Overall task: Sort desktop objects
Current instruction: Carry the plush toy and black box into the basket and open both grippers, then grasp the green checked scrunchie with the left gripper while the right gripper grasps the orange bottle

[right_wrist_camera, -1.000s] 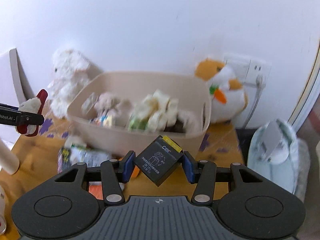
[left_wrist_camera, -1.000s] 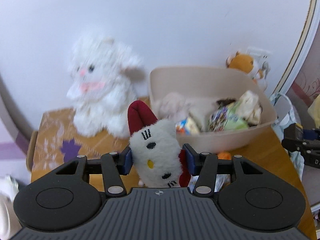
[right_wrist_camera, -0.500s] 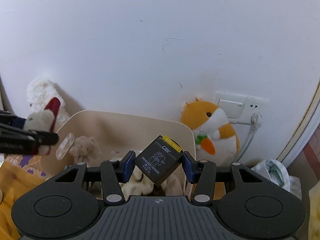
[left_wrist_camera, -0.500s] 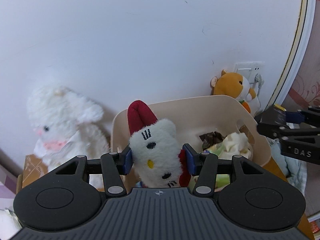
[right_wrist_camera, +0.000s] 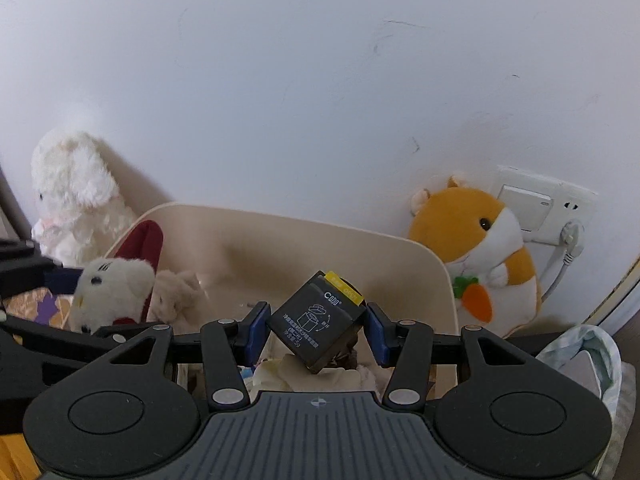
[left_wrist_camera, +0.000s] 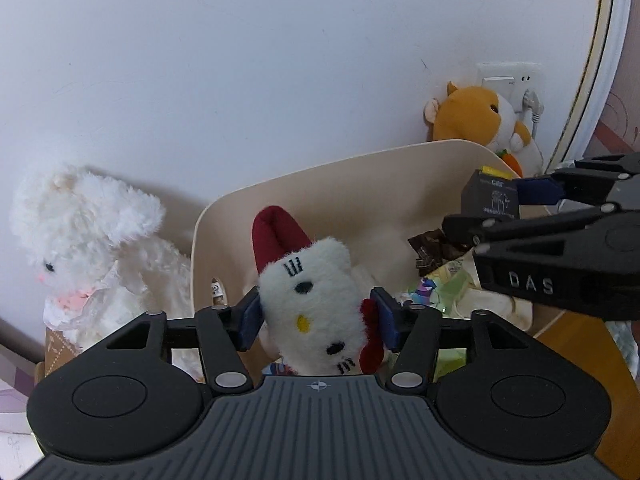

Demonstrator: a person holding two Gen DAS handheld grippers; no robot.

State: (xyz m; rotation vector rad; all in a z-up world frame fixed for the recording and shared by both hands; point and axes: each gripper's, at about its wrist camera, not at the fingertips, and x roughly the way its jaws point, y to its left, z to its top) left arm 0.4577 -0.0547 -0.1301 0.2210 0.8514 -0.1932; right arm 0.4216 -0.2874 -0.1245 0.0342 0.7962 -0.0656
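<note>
Both grippers were loaded and hanging over the beige bin (left_wrist_camera: 304, 184). Clamped between the blue pads of the left gripper (left_wrist_camera: 316, 318) was a white cat plush (left_wrist_camera: 316, 312) with a dark red ear, held above the bin's left end. The right gripper (right_wrist_camera: 316, 326) pinched a small black box (right_wrist_camera: 316, 320) with a yellow tab, tilted on one corner, above the bin's right half; in the left wrist view that box (left_wrist_camera: 491, 196) sat close over the right rim, with the two tools near each other but apart.

Inside the bin lay a heap of things: a pale beige soft toy (right_wrist_camera: 176, 292) at the left end, a dark brown wrapper (left_wrist_camera: 430, 248), and pale green and cream packets (left_wrist_camera: 452, 284) toward the right. The pile sat below the rim, leaving the back wall of the bin bare.

Outside, a fluffy white lamb plush (left_wrist_camera: 88, 248) stood just beside the bin's left end against the wall, and an orange hamster plush (right_wrist_camera: 476, 252) with a carrot stood past the right end, below a wall socket (right_wrist_camera: 540, 204). A strip of wooden tabletop (left_wrist_camera: 576, 336) showed at the bin's right front corner.
</note>
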